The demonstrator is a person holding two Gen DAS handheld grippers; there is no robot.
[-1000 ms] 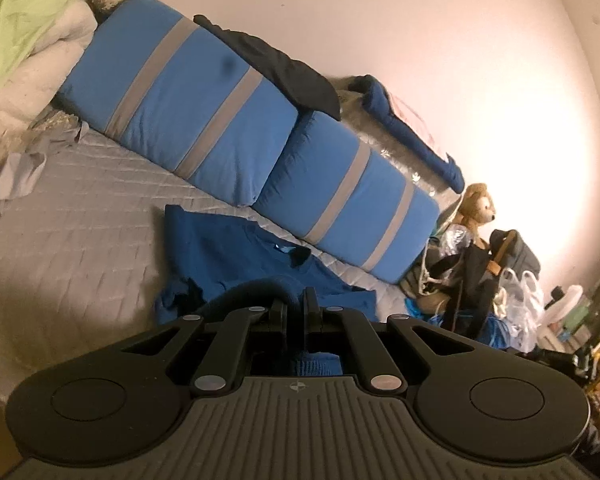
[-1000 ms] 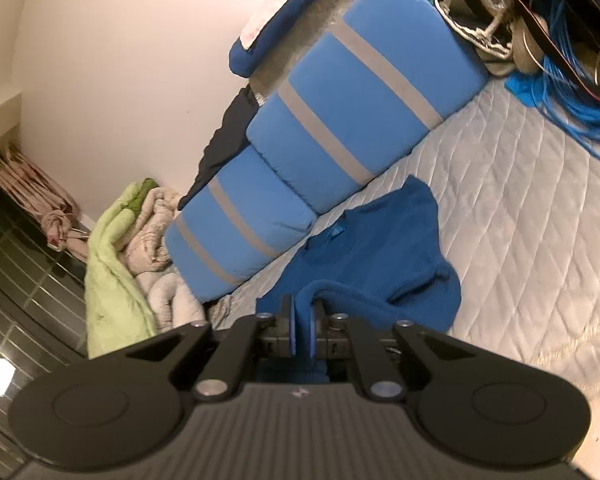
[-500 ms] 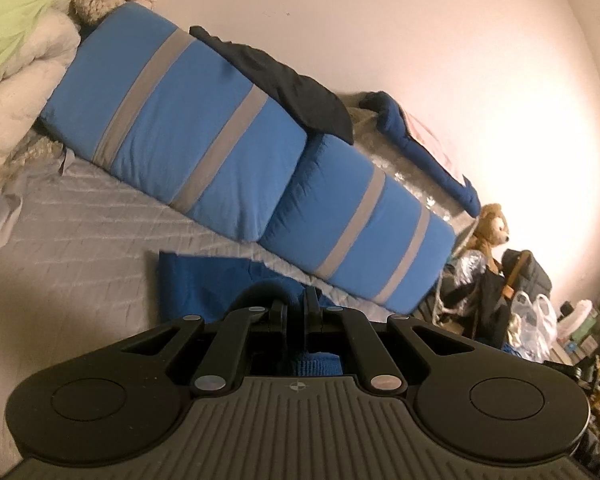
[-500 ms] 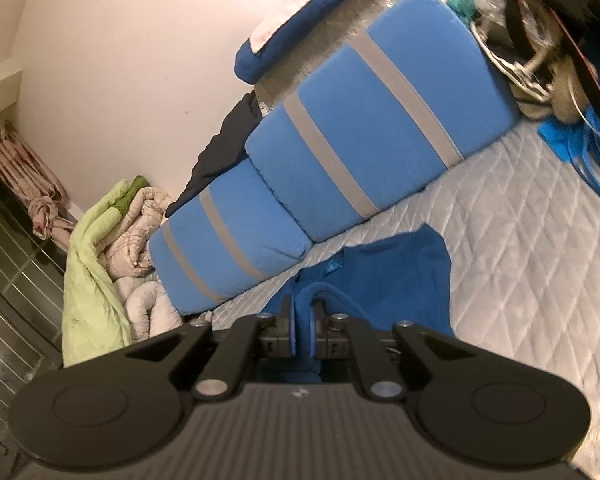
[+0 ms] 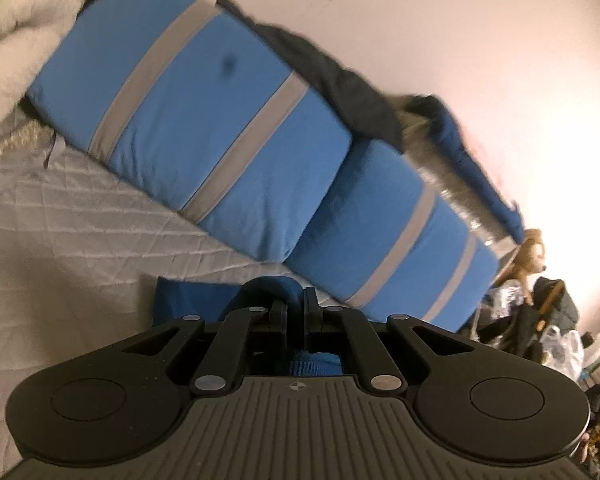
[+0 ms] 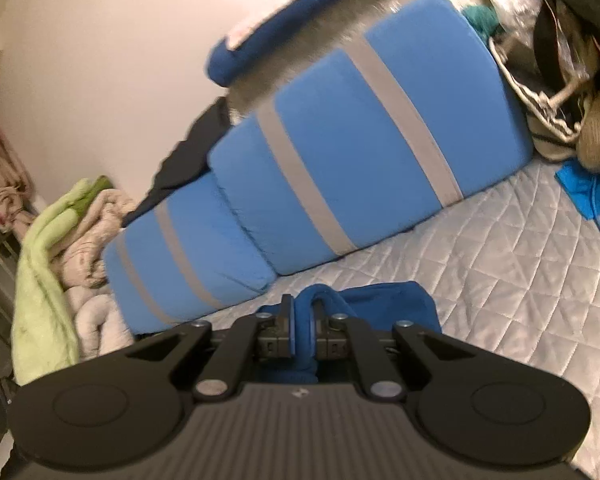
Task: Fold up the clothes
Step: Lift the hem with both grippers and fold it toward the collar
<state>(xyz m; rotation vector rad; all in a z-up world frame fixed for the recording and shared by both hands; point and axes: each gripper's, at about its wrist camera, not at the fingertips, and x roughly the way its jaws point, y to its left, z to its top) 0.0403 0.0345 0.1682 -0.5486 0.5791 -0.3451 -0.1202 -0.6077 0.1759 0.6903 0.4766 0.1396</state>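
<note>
- shirt [image 5: 188,300] lies on mattress [image 5: 60,248], in front of two cushions [image 5: 204,120]
- garment [image 5: 332,76] draped over cushions' top
- blankets [image 6: 60,248] piled left of cushions

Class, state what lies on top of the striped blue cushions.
A dark garment drapes over the blue cushions where they meet. Whatever lies beneath it, against the wall, is hidden.
</note>
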